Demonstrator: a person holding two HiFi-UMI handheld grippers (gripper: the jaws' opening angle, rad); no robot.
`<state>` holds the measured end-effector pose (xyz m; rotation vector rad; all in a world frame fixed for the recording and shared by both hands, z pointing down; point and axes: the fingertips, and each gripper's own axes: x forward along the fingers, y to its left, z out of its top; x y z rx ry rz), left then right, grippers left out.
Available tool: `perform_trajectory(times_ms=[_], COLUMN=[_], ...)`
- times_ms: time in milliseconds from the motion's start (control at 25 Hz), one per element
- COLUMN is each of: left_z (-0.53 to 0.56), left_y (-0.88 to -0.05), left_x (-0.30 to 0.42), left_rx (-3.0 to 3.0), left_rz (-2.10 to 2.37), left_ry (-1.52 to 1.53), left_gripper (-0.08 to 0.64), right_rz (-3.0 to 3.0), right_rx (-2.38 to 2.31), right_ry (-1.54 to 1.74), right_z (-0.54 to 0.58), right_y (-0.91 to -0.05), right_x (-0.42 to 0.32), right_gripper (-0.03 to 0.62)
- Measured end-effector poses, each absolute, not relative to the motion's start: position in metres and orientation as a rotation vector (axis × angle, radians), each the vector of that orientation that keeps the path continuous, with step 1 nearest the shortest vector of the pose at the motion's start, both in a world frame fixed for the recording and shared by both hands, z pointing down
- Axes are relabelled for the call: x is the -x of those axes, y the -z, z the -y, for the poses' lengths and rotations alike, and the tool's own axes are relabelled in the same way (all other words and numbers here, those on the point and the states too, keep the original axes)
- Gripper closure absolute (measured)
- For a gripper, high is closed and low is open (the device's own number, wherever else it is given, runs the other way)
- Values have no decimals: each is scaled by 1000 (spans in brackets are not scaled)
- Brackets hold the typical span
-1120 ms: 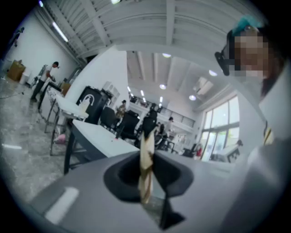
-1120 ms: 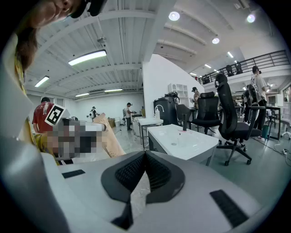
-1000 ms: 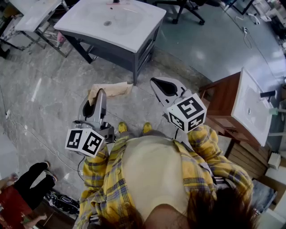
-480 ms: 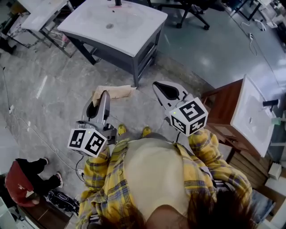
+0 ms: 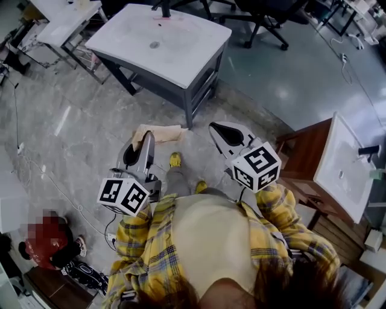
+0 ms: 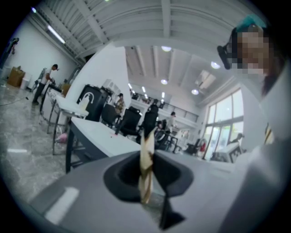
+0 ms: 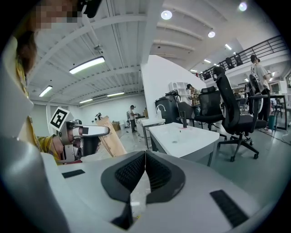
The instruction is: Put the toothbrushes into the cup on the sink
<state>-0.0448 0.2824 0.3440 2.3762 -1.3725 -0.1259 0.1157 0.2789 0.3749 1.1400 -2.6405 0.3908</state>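
The sink (image 5: 181,51) fills the upper middle of the head view, a white top on a dark frame. Its long side runs from upper left down to the right, and its near corner points down-frame toward the person. A second sink (image 5: 345,158) on a wooden cabinet sits at the right edge, off to the side of both tongs. Bare grey floor lies between the tongs and the upper sink, so they are well apart from it.

The left tongs (image 5: 147,137) and right tongs (image 5: 215,128) both point up-frame at that sink. The right pair looks slightly nearer its corner, though that is only a judgement.

In the right gripper view the sink (image 7: 182,136) stands straight ahead past the jaws. In the left gripper view it (image 6: 97,134) lies ahead and a little left.

The left tongs (image 6: 148,152) pinch a flat tan sheet (image 6: 146,177), edge-on and upright between the jaws. It shows as a brown slab (image 7: 111,136) in the right gripper view and as a tan patch (image 5: 160,133) in the head view. I cannot tell what it is.

The right tongs (image 7: 144,157) are pressed together with nothing between them.

A faucet (image 5: 164,7) stands at the sink's far edge, with a small pink mark (image 5: 161,18) beside it. No toothbrush or cup can be made out in any view. The coming move looks like an approach up-frame to the sink.
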Motion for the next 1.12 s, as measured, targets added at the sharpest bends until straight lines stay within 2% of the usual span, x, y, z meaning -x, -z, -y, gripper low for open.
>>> perform_trajectory(times_ms=[440,1120], left_z=[-221,-107], left_y=[-339,-315], left_x=[48,112], left_rx=[-2449,-2483], left_rz=[1286,1242], left_ry=[113,216], left_gripper=[500,499], right_rz=[2607,2571], right_rx=[-1121,-1127], right_ry=[-347,-312], right_z=[-233,-127], right_y=[-375,-362], right_x=[-92,-23], right_gripper=[578,578])
